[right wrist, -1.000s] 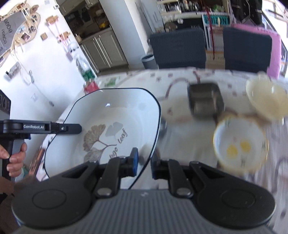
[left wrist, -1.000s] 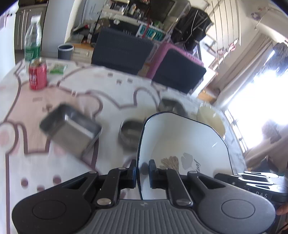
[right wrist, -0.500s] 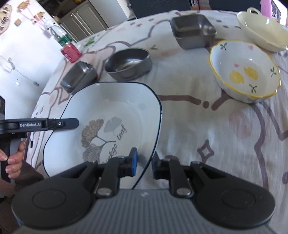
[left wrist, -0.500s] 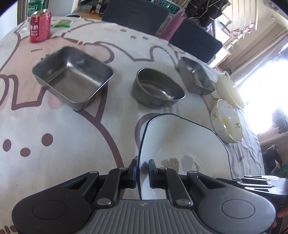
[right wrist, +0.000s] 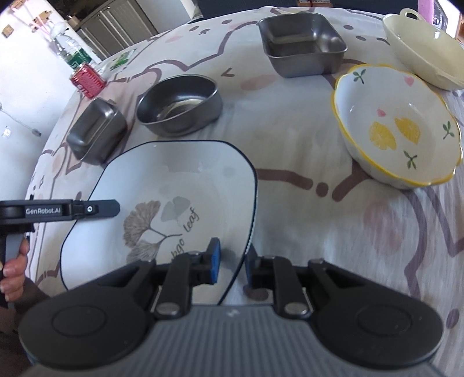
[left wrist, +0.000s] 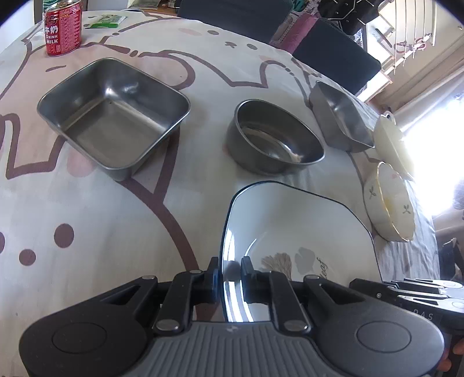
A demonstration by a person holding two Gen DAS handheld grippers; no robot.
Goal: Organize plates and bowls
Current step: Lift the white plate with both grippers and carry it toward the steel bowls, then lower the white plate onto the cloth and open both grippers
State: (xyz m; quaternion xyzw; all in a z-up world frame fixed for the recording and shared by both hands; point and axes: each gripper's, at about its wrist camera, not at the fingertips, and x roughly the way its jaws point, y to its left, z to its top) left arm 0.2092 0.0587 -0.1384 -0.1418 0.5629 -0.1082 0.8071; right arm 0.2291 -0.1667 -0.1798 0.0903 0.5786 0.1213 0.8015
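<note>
- Your left gripper (left wrist: 229,277) straddles the near left rim of the white plate (left wrist: 298,232). Its jaws have just been easing apart, and a thin gap shows beside the rim, so I cannot tell whether the pads press on it.
- Your right gripper (right wrist: 232,261) straddles the plate's opposite rim. Its blue pad (right wrist: 215,261) stands clear of the edge, so that side looks released.
- The plate, with a dark rim line and a leaf print, lies low over the patterned surface (left wrist: 116,217). Whether it touches the cloth I cannot tell.
- Just beyond the plate sits the round steel bowl (left wrist: 272,139), close to its far edge.
- The large square steel tray (left wrist: 113,113) stands off to the left, and a smaller steel tray (left wrist: 342,116) lies to the right of the round bowl.
- To the plate's right sits the flowered bowl (right wrist: 397,127) with a yellow rim. The cream dish (right wrist: 423,43) lies past it.
- A red can (left wrist: 62,27) stands at the far left corner, well apart.
</note>
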